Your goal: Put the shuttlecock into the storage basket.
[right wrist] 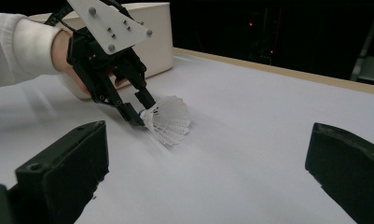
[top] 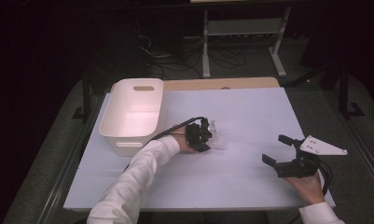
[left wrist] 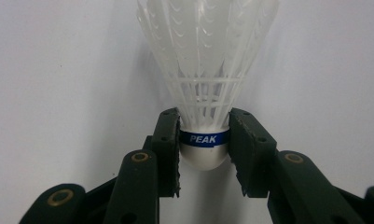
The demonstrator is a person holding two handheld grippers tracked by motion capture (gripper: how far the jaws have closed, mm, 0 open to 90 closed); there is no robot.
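A white feather shuttlecock (top: 218,140) with a blue band marked PEAK lies on its side on the white sheet (top: 250,107), just right of the bin. My left gripper (top: 208,138) is shut on its rounded cork head; in the left gripper view both pads press the cork (left wrist: 204,151) and the feathers (left wrist: 205,51) fan out away from the jaws. The right gripper view has the same grip (right wrist: 140,114) with the shuttlecock (right wrist: 169,120) low on the sheet. My right gripper (top: 277,149) is held at the right of the table, open, with nothing between its jaws.
A white plastic bin (top: 128,135) with handle slots stands at the left of the sheet, close behind the left hand; its wall (right wrist: 159,37) is also in the right gripper view. Bare wood edges the table's far side. A metal rack and cables lie beyond on the dark floor.
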